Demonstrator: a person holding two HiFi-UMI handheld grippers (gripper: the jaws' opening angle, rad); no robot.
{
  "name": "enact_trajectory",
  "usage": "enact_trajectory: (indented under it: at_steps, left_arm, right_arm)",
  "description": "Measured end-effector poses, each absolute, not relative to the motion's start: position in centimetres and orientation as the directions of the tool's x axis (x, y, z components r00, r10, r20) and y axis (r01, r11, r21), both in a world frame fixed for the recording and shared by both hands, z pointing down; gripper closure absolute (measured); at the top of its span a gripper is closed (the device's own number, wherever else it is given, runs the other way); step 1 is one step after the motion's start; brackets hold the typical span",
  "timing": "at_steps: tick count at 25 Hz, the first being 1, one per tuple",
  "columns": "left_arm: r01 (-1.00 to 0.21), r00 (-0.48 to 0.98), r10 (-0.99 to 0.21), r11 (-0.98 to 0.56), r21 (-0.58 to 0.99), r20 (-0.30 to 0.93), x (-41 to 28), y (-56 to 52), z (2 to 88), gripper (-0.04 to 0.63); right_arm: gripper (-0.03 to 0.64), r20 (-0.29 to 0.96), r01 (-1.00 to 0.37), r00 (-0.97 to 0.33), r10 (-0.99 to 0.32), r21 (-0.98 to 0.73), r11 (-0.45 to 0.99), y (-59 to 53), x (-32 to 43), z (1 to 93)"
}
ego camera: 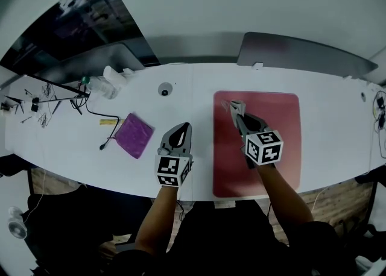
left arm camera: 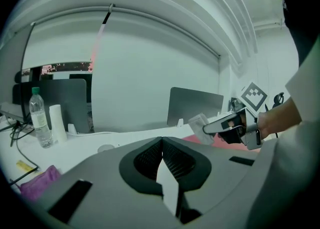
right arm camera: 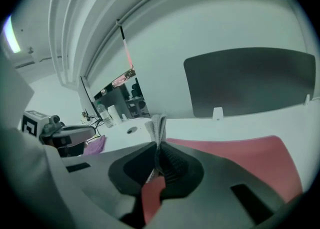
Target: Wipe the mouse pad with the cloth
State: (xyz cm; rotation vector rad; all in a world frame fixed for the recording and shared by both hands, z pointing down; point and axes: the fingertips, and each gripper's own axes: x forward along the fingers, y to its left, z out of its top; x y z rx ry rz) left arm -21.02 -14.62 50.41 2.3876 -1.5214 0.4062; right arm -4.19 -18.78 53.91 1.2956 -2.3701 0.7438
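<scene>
White table (ego camera: 72,130), red mouse pad (ego camera: 283,148), purple cloth (ego camera: 135,135), water bottle (ego camera: 102,90)

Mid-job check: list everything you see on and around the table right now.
table: one, white, spans the head view
mouse pad: one, red, table's right half
white cloth: one, folded, over the pad's far left corner
purple cloth: one, flat on the table, left side
bottle: one, clear, table's far left
round disc: one, white, dark centre, far side
cables: several, dark, left end
grey panels: two, behind the table
left gripper: shut, empty
right gripper: shut on the white cloth
</scene>
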Motion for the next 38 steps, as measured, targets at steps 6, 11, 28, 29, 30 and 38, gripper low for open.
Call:
enact_trajectory:
  at_steps: [6,11,28,29,30,38]
  left_arm:
    - [-0.919,0.388,-0.837,-0.385,0.088,0.386,-22.7,-16.6,51.1,0.575]
    - [-0.923,0.377,-0.833,-0.376,0.085,0.405,-23.3,-17.4,52.1,0.575]
    - [-0.929,0.356,-0.826,-0.364,0.069,0.437,-21.3,-17.8,53.1,0.575]
    - [-0.928,0.357,-0.825,-0.366,0.066,0.438,-21.1,-17.9,53.1,0.575]
    - [-0.927,0.358,-0.824,-0.368,0.065,0.439,-20.9,-17.9,53.1,0.575]
    - [-0.914,0.383,-0.8,-0.4,0.066,0.461,-18.5,-17.6,53.9,0.575]
  right_arm:
    - [0.581,0.641,-0.856,-0.516,-0.568,-0.385,0.344,-21.4,-6.4,58.0]
    - [0.581,0.713,-0.873,-0.487,-0.505,-0.38,0.305,-23.0,-7.5,60.7]
    - [0.581,0.833,-0.916,-0.291,-0.47,-0.101,0.387,-25.0,-4.9,64.4]
    - [0.581,0.834,-0.913,-0.279,-0.476,-0.077,0.4,-25.0,-4.6,64.4]
    - [0.581,0.834,-0.91,-0.266,-0.483,-0.052,0.411,-25.1,-4.1,64.4]
    - [0.581,0.842,-0.888,-0.184,-0.507,0.078,0.453,-25.3,-0.2,64.2]
